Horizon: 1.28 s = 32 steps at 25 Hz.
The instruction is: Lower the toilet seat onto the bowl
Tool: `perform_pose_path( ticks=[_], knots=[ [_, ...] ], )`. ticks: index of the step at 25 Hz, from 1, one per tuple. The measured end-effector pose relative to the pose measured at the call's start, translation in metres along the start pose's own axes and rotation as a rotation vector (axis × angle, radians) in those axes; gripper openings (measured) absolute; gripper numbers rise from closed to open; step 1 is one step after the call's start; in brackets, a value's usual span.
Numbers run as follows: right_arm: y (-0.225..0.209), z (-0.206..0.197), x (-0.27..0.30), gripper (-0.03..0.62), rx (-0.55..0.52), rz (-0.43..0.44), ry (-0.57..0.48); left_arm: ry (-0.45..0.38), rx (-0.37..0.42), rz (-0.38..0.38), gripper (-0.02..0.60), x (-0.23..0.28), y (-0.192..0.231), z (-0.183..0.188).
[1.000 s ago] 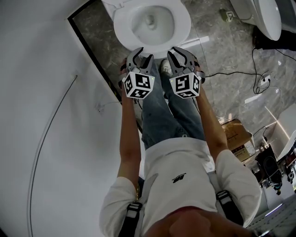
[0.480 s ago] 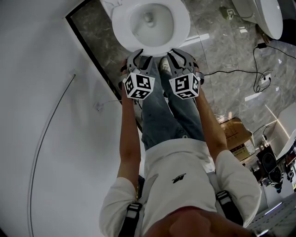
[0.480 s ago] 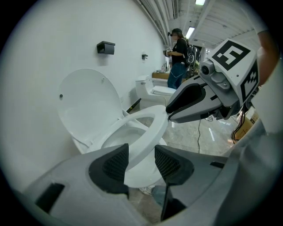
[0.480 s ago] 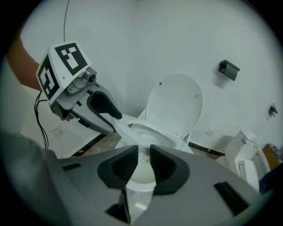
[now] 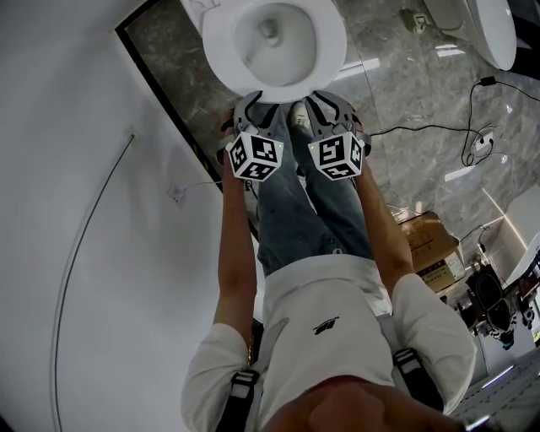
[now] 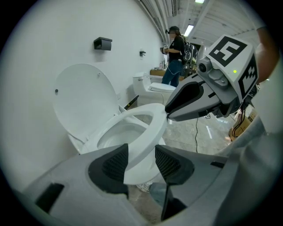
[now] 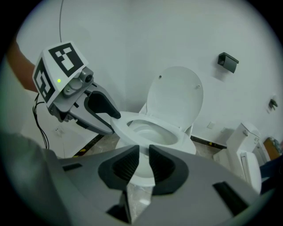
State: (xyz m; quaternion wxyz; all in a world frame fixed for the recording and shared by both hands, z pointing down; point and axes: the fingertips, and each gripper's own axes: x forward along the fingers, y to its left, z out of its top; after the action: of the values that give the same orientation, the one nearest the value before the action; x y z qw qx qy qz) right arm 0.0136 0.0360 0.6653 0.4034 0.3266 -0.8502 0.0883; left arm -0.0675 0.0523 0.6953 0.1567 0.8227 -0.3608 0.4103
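Note:
The white toilet seat lies low over the bowl. I cannot tell whether a gap remains under it. The lid stands upright against the wall. My left gripper is at the seat's front left and is open; its jaws have just been opening. The seat's front rim passes between its pads without being pinched. My right gripper is at the front right, its tips close to the rim. Its jaws have just been closing to a narrow gap with nothing in them.
A white wall runs along the left. A second toilet stands at the top right, with cables on the marble floor and a cardboard box further right. The holder's legs are below the grippers. Another person stands far behind.
Both grippers have sunk slightly at the toilet's front edge and sit closer to the rim. The right gripper's jaws look narrower than before.

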Motion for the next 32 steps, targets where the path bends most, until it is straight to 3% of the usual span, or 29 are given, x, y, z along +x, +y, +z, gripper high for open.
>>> perform_pose_path(
  ticks=[16,32],
  knots=[
    [0.015,-0.038,0.017,0.071,0.031,0.039,0.084,0.019,-0.082,-0.066,0.201,0.02,-0.02,-0.027],
    [0.025,-0.06,0.03,0.071,0.042,0.062,0.116,0.042,-0.118,-0.08,0.199,0.035,-0.028,-0.046]
  ],
)
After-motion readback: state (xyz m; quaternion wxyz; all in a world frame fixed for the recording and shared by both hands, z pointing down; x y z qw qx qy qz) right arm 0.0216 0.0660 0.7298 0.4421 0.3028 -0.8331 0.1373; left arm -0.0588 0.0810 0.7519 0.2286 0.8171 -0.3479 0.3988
